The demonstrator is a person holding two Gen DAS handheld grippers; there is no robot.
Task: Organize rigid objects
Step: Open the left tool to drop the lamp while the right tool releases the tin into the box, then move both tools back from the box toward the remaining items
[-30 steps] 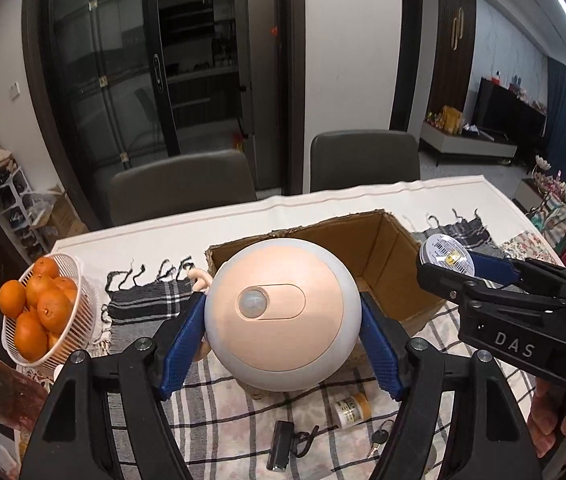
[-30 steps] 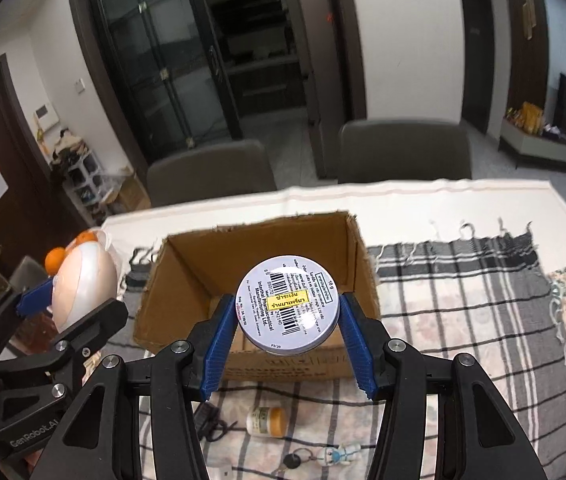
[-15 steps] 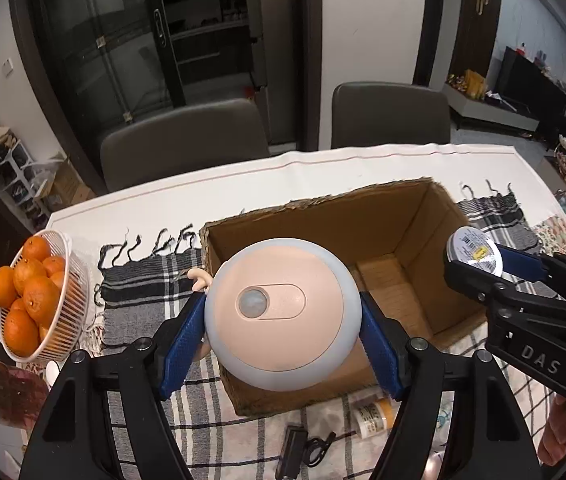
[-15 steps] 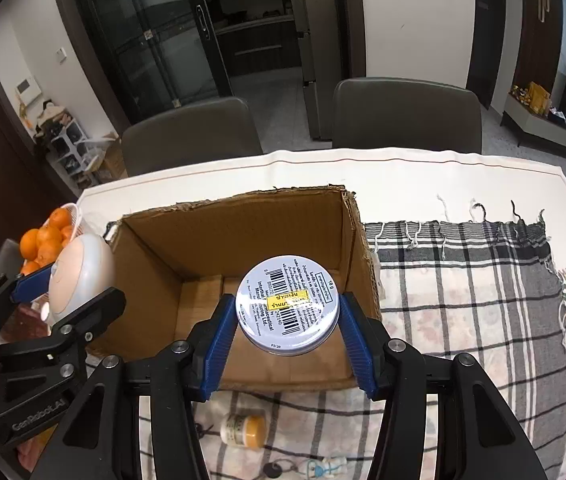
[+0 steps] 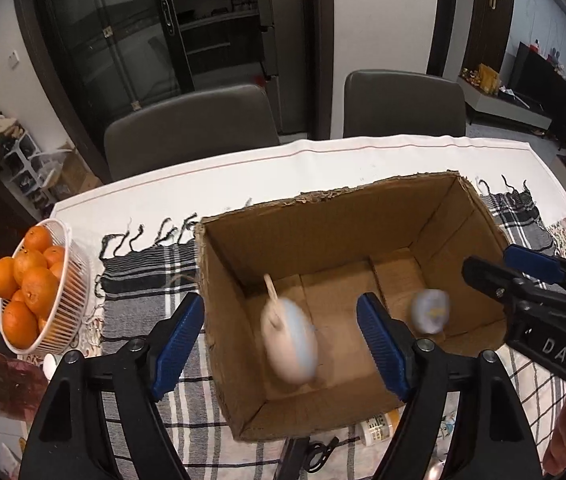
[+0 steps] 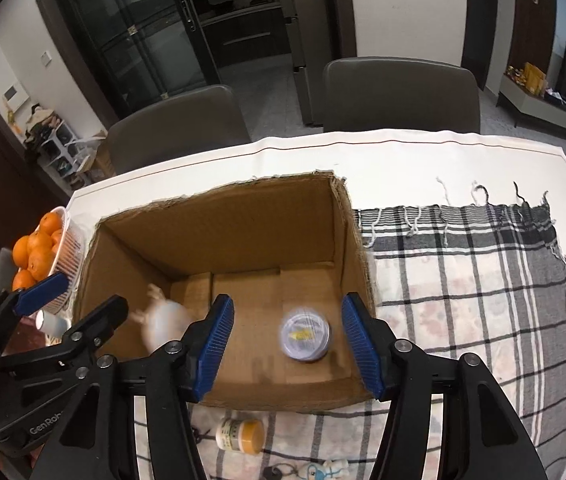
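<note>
An open cardboard box point(image 5: 323, 200) point(image 6: 219, 196) stands on the checked cloth. My left gripper point(image 5: 279, 300) hovers over its left half with its jaws opening and nothing pressed between the pads. Below it a round pink and white gadget point(image 5: 291, 340) point(image 6: 163, 324) is blurred, loose inside the box. My right gripper point(image 6: 287, 300) hangs over the right half, jaws also opening. A round labelled tin point(image 6: 305, 334) point(image 5: 430, 312), blurred too, lies free of the pads near the box floor. Each gripper shows in the other's view: right gripper point(image 5: 491, 258), left gripper point(image 6: 87, 292).
A white basket of oranges point(image 5: 35, 288) point(image 6: 43, 248) sits left of the box. In front of the box lie a small orange-capped bottle point(image 6: 243, 434) point(image 5: 379, 426), a key ring with a figure point(image 6: 323, 470) and a black gadget point(image 5: 295, 456). Two grey chairs point(image 6: 399, 92) stand behind the table.
Both grippers moved forward and down over the box and opened. The round gadget left the left pads and the tin left the right pads; both now sit blurred inside the box.
</note>
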